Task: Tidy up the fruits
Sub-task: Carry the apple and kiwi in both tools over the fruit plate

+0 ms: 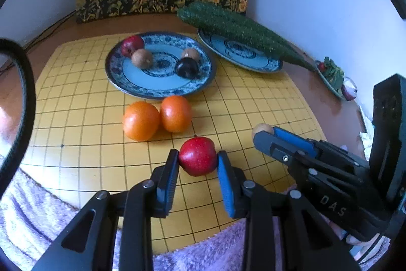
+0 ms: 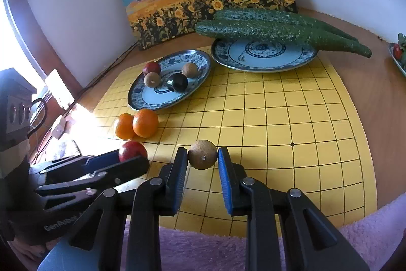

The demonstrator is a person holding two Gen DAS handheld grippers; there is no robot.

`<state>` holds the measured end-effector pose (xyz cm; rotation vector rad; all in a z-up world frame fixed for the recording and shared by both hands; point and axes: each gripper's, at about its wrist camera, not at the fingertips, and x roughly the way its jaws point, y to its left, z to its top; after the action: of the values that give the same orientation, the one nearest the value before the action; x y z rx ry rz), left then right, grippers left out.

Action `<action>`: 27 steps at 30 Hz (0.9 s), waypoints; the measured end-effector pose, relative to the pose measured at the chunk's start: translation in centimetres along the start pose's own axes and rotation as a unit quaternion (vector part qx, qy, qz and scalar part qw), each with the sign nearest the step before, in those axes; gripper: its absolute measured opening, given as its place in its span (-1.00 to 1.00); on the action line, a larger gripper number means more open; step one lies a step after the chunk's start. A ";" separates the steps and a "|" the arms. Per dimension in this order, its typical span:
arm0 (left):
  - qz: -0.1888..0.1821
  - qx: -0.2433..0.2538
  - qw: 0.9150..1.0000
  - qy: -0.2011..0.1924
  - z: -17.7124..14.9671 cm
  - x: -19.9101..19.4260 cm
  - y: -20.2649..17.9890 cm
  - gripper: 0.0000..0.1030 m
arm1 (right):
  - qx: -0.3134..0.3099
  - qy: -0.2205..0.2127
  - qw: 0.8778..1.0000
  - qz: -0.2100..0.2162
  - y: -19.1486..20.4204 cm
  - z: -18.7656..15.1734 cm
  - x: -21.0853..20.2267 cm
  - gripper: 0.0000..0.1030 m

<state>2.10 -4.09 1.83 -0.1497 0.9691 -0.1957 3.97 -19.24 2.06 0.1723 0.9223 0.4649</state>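
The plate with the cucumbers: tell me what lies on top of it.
Two long green cucumbers lie across the far plate, their thin ends overhanging its right rim. The centre pattern shows bare in front; the back rim beneath them is covered, so anything there can't be seen.

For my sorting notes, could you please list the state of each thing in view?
left gripper: shut on red apple
right gripper: shut on brown fruit
two oranges: touching, on mat
near plate: holds four fruits
far plate: under cucumbers

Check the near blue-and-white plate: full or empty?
Partly filled. The near blue-and-white patterned plate holds four small round fruits: one red, two brown, one dark.
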 end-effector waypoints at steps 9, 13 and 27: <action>0.009 -0.009 1.000 -0.024 1.8 -1.9 2.1 -0.38 | -0.018 -0.003 1.000 -0.006 1.7 1.6 -0.3 -0.49; 0.018 -0.008 0.999 -0.029 3.3 -2.0 3.5 -0.38 | -0.026 -0.002 1.000 -0.009 2.4 2.7 -0.2 -0.49; 0.039 0.006 0.999 -0.013 7.5 1.3 6.5 -0.38 | -0.037 0.002 0.999 -0.009 3.9 6.0 2.4 -0.49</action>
<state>9.69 2.20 3.63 -0.1031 0.9455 -0.1279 8.78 -14.39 5.25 0.0960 0.9093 0.4821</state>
